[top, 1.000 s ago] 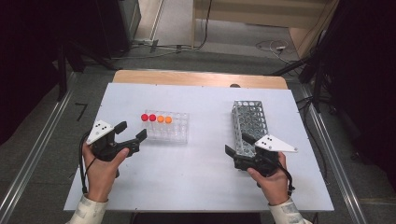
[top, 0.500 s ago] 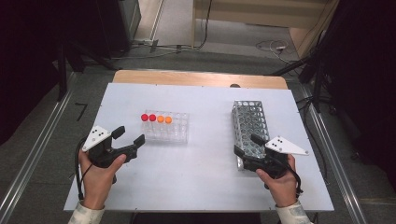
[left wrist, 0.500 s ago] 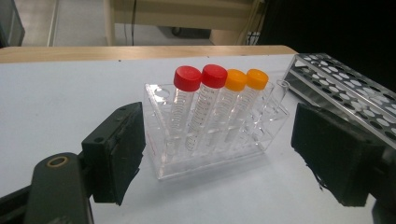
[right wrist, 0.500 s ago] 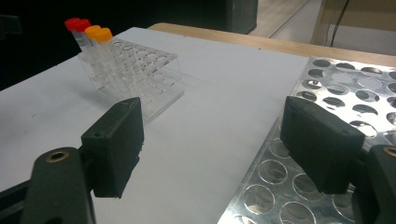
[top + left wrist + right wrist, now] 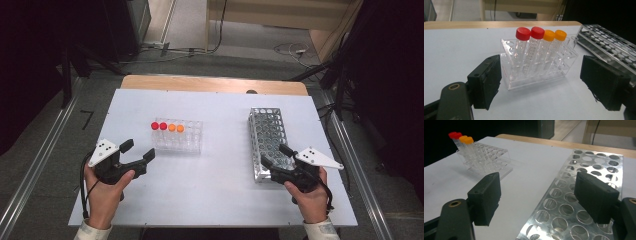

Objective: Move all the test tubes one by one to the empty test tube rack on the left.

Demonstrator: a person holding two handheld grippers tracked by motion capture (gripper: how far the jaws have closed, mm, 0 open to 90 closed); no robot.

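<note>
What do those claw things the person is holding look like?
Each gripper, left and right, is black with two chunky, flat-faced jaws. A grey three-cornered plate dotted with small black holes sits on top, and a black cable trails from each. The person wears light sleeve cuffs.

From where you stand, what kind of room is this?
Probably a lab or test workshop: capped tubes stand in a clear rack, a metal rack sits on the white table, and cables trail across the floor.
</note>
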